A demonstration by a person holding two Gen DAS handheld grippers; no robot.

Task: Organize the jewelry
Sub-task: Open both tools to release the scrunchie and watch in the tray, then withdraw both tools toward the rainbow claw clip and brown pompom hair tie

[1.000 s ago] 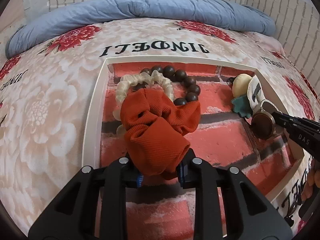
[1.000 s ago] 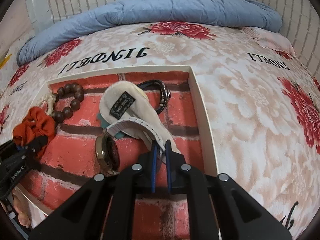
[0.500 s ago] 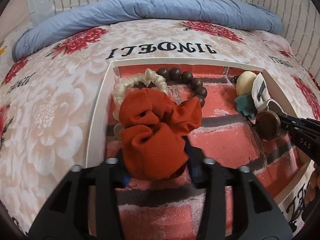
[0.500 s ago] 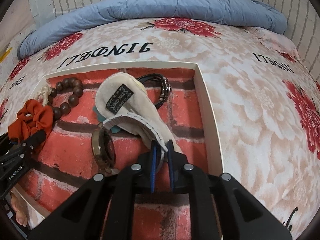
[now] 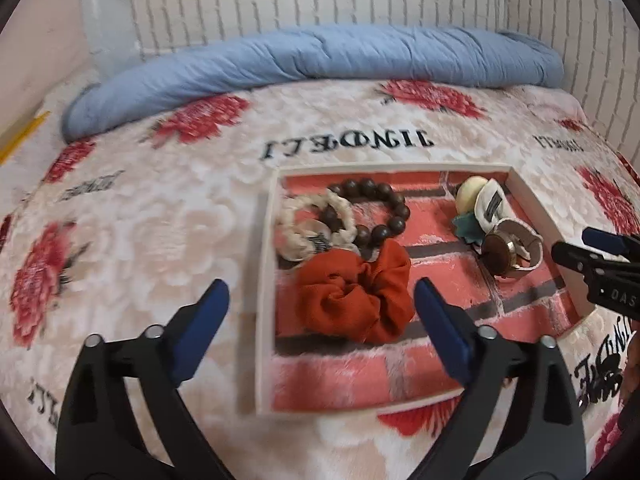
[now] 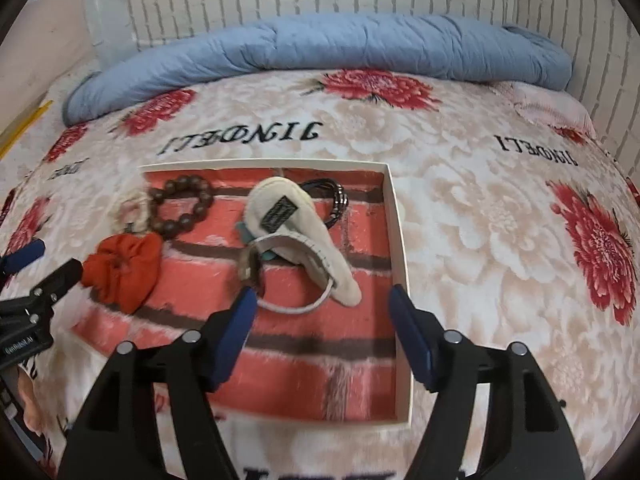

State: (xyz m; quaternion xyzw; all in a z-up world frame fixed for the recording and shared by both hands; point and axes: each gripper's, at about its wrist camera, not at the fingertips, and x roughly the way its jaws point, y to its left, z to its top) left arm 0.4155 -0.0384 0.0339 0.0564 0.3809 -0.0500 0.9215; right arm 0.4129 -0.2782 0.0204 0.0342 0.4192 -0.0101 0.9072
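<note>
Left wrist view: white tray (image 5: pixel 266 280) on floral bedspread (image 5: pixel 140 220), holding orange scrunchie (image 5: pixel 356 300) beside bead bracelet (image 5: pixel 380 208) and watch (image 5: pixel 508 248). Left gripper (image 5: pixel 320 304), right gripper (image 6: pixel 320 308) just opened, spread wide, empty. Scrunchie likely soft, light, ribbed, best pinched on a fold

"JINDELI" upside down on floral blanket (image 6: pixel 460 184); "DAS" on right hand-held gripper (image 5: pixel 600 252).
</note>
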